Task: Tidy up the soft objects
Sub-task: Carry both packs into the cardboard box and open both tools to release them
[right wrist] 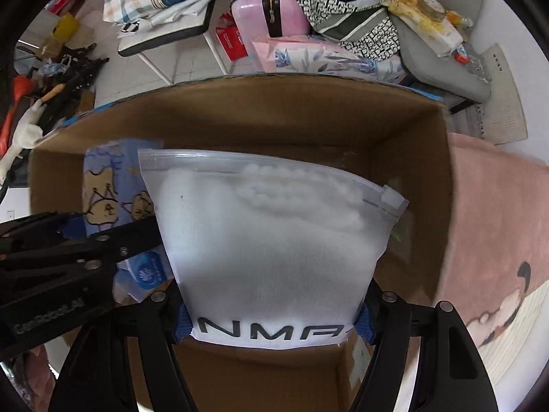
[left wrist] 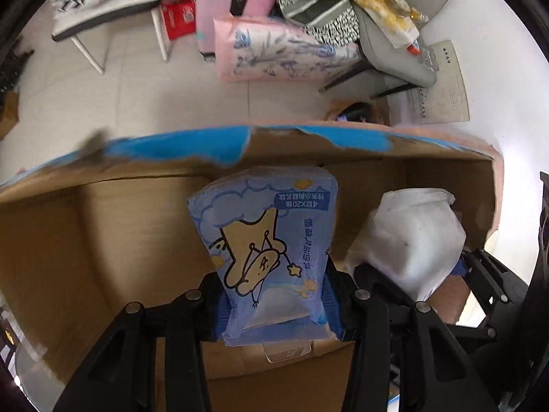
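My left gripper (left wrist: 276, 309) is shut on a blue tissue pack (left wrist: 267, 240) printed with a cartoon star, held upright over an open cardboard box (left wrist: 103, 226). My right gripper (right wrist: 272, 322) is shut on a white zip bag (right wrist: 267, 240) of soft white stuff with dark lettering along its bottom edge, held over the same box (right wrist: 274, 120). The two loads hang side by side. The left wrist view has the zip bag (left wrist: 415, 237) to the right of the tissue pack. In the right wrist view, the tissue pack (right wrist: 113, 185) and left gripper (right wrist: 103, 233) are at the left.
Beyond the box stand a pink suitcase (left wrist: 233, 0), a pink floral pack (left wrist: 281, 51), a grey chair (left wrist: 387, 48) piled with clothes, and a seat (right wrist: 164, 34) stacked with folded fabric. A pink cartoon-printed cloth (right wrist: 497, 223) lies right of the box. Tools and clutter (right wrist: 61, 79) lie left.
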A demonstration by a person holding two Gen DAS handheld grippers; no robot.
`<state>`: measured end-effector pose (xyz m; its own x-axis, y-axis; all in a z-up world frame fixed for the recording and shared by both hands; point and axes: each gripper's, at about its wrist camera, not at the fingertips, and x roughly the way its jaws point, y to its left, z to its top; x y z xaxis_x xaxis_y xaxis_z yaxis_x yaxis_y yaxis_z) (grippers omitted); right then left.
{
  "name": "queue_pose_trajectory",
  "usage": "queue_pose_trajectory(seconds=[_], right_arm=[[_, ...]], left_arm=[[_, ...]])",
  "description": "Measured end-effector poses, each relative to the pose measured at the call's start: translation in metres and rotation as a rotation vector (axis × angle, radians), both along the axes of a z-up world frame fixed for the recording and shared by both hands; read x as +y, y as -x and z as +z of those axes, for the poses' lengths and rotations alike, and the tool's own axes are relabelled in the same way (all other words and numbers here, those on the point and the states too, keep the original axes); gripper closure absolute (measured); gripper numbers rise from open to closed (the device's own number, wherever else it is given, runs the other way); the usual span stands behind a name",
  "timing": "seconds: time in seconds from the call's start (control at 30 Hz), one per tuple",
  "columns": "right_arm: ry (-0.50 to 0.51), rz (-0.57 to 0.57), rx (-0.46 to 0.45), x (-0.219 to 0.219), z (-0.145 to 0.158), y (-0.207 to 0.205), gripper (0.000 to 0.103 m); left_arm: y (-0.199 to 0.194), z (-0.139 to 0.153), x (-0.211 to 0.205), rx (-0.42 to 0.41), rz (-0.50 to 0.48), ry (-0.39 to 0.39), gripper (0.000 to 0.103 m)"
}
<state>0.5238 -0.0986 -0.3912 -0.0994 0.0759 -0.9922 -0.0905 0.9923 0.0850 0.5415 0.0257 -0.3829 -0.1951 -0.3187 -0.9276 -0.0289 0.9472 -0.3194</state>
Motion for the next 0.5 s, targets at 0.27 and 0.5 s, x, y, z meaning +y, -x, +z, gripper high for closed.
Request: queue_pose_trajectory(seconds=[0.27,0.5], right_arm=[[0.039,0.025,0.014,0.010,-0.025,-0.007,0.024],[0.062,0.052,-0.020,0.015,0.002,0.008,0.007]], left_arm=[[-0.006,-0.015,-0.008,0.029,-0.006,-0.001,0.054],[0.010,0.018,0.007,-0.037,0.001,-0.073,0.008]])
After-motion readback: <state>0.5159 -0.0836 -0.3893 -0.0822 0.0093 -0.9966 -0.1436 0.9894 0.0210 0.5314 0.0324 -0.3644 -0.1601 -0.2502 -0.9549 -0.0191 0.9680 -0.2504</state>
